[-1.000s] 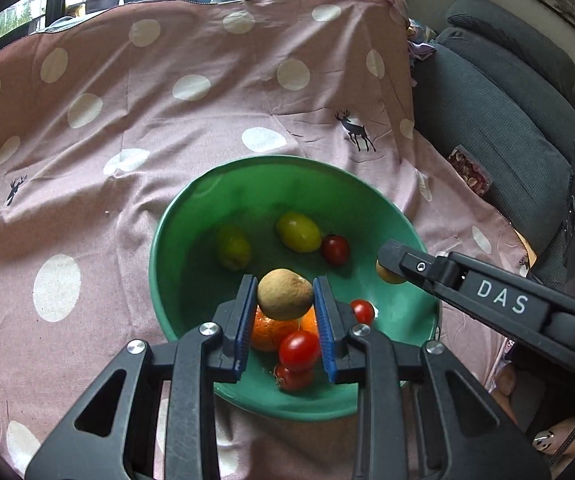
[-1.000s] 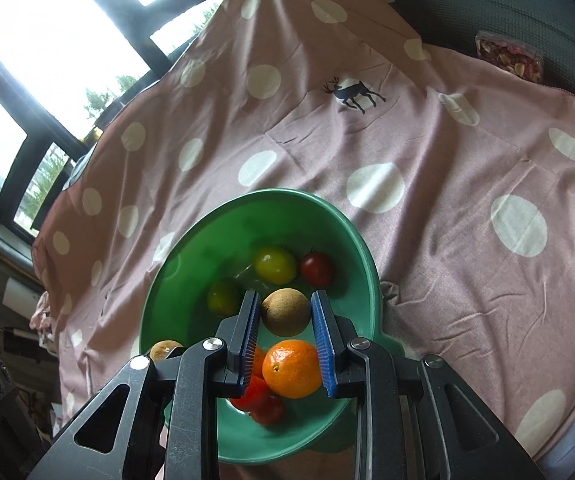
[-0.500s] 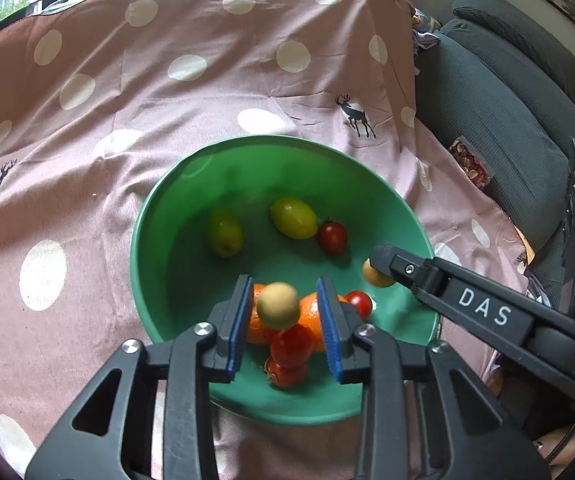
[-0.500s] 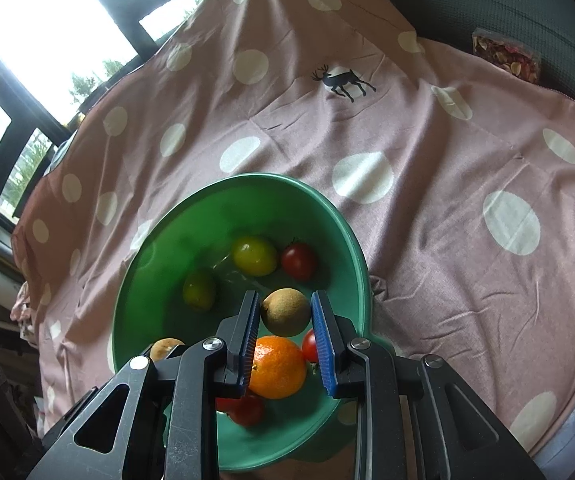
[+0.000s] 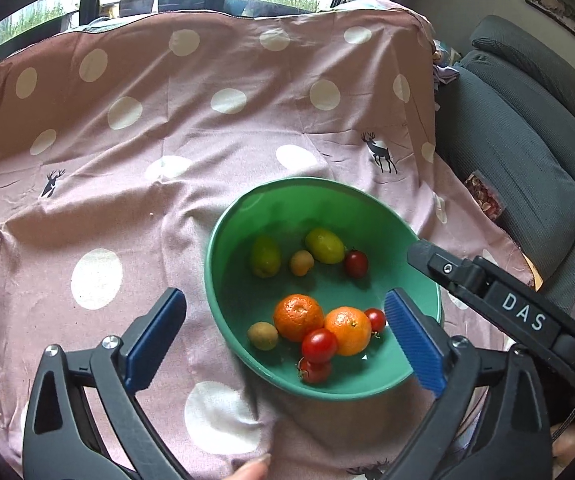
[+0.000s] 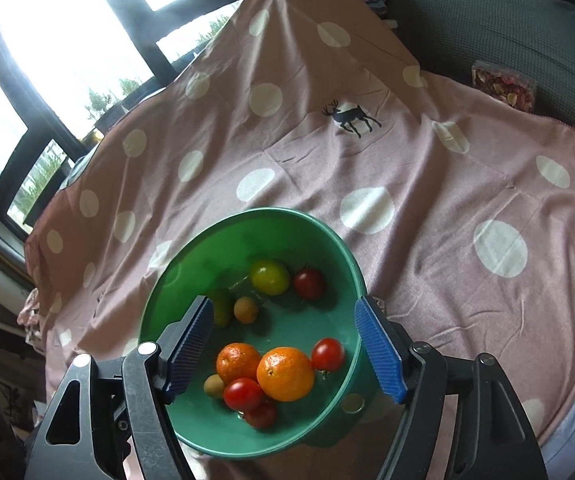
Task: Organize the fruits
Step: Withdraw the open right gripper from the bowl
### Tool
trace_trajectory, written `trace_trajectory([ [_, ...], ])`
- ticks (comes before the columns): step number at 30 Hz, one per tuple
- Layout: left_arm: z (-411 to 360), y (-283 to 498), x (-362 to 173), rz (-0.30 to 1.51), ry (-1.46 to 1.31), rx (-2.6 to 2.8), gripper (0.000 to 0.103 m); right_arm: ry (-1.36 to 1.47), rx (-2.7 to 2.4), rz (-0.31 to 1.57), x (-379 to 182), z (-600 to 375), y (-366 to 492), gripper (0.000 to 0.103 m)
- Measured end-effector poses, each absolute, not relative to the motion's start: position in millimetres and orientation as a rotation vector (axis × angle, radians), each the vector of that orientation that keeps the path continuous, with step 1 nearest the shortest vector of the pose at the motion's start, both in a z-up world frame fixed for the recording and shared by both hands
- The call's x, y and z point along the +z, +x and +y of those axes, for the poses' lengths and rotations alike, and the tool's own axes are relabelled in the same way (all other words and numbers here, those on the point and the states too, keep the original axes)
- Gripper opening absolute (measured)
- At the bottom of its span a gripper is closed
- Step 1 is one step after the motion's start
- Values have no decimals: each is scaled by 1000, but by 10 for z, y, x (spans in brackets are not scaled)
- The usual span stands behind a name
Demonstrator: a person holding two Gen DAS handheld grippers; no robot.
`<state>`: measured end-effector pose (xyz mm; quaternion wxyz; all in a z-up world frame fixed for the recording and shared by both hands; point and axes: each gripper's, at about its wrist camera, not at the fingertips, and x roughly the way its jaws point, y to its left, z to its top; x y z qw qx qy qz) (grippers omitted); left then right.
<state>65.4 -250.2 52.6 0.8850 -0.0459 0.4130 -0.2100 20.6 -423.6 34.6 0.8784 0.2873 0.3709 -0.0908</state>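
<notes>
A green bowl (image 5: pixel 223 240) (image 6: pixel 247 216) sits on the pink dotted cloth. In it lie two oranges (image 5: pixel 298 317) (image 6: pixel 285 373), several red tomatoes (image 5: pixel 319 345) (image 6: pixel 309 283), two green citrus fruits (image 5: pixel 324 240) (image 6: pixel 270 277) and two small brown fruits (image 5: pixel 262 335) (image 6: pixel 246 309). My left gripper (image 5: pixel 285 294) hangs over the bowl's near side, its jaws opening wide and nothing pressed between them. My right gripper (image 6: pixel 283 302) hovers above the bowl with its jaws opening too and no fruit held; its black finger (image 5: pixel 487 292) reaches in from the right in the left wrist view.
The pink cloth (image 5: pixel 127 200) covers the whole surface and drapes over its far edge. A grey sofa (image 5: pixel 527 140) stands along the right with a small packet (image 5: pixel 483 196) on it. Windows run behind. A person's fingertip (image 5: pixel 251 468) shows at the bottom edge.
Both grippers went from shut on a small brown fruit to open, and the two fruits now lie in the bowl. The left gripper drew back and up; the bowl sits further right in its view.
</notes>
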Motion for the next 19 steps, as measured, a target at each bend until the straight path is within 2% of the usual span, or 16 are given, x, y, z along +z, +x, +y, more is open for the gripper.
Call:
trace_trajectory([
  [19, -2393, 591, 580, 844, -141, -452, 102, 565, -253, 775, 375, -4257, 162, 75],
])
